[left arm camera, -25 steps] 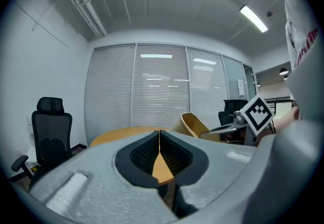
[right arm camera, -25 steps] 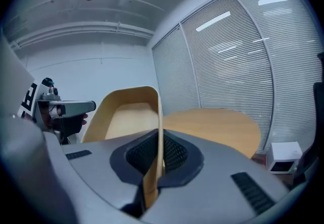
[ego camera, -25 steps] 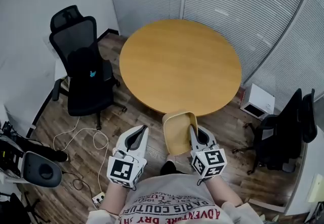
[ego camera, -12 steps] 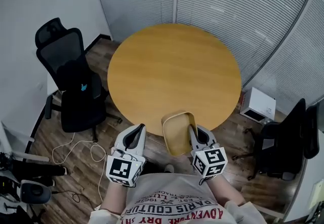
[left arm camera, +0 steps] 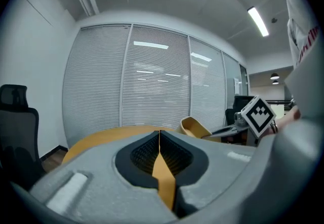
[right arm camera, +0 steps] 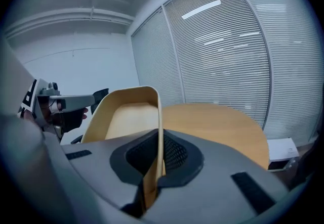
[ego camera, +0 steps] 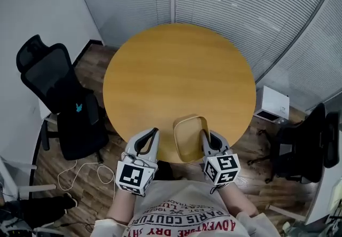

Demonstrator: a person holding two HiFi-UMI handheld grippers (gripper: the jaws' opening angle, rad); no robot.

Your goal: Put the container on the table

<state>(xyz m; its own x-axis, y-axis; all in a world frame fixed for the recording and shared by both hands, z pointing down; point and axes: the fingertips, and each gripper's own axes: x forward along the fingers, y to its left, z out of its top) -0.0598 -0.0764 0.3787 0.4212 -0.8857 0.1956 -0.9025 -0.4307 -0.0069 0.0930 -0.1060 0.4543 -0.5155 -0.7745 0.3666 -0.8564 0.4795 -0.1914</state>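
A tan, shallow container point(ego camera: 188, 137) hangs over the near edge of the round wooden table point(ego camera: 179, 78). My right gripper point(ego camera: 205, 135) is shut on its right rim; in the right gripper view the container's wall point(right arm camera: 129, 112) runs straight into the right gripper point(right arm camera: 160, 139), with the table point(right arm camera: 223, 124) beyond. My left gripper point(ego camera: 153, 133) is shut and empty, a little left of the container, also at the table's near edge. In the left gripper view the left gripper point(left arm camera: 159, 136) shows a closed seam, and the container point(left arm camera: 195, 127) appears to the right.
A black office chair point(ego camera: 56, 97) stands left of the table and another point(ego camera: 315, 139) at the right. A white box point(ego camera: 272, 103) sits on the wood floor by the blinds. Cables point(ego camera: 80, 173) lie on the floor at lower left.
Both grippers and the container have come forward to the table: the container was over the floor short of the edge and now overlaps the tabletop's near rim.
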